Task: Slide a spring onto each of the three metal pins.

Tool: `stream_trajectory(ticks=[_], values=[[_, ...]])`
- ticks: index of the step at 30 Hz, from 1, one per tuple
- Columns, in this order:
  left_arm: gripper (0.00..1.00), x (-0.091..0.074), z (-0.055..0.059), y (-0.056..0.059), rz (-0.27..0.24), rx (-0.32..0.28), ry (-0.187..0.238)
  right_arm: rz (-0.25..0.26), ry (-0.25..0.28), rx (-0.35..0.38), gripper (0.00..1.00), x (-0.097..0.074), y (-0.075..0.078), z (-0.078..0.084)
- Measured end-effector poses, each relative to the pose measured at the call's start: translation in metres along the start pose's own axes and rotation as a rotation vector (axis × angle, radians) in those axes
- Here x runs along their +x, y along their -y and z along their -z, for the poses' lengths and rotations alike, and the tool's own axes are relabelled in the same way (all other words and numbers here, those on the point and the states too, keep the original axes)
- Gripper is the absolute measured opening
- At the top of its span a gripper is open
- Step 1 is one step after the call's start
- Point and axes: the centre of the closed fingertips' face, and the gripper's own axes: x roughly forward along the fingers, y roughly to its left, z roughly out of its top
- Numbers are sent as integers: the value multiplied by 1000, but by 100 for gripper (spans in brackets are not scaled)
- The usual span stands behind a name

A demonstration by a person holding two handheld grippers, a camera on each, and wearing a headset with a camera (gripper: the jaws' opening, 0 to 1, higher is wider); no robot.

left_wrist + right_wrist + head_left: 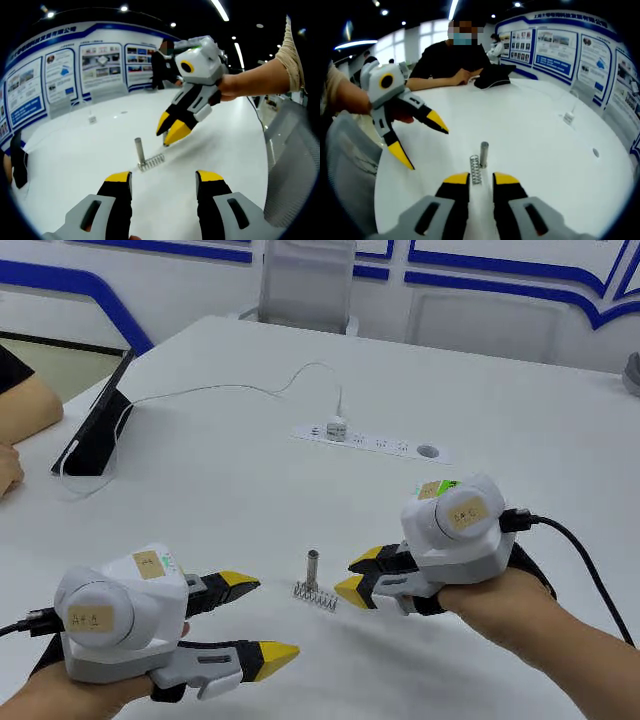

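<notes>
Spring (315,594) lies beside upright pin (312,568); right claw (348,578) narrow, empty; left claw (275,616) wide. Pinch spring mid-coil, lightly.

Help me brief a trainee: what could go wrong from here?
The pin stands upright on the table with nothing holding it, so the right gripper, close beside it, might knock it over. The small spring lies flat by the pin's foot; a pinch could flick it away or squash its coils.
</notes>
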Motion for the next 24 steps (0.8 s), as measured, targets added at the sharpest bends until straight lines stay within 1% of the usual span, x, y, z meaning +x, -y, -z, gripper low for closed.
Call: stream_trajectory(ticks=[15,24], values=[[51,1,3,-1,-2,-9,-5,-28,-44,12,19,13,-3,15],[51,2,5,-1,0,-13,-9,-47,-62,0,19,22,-12,17]])
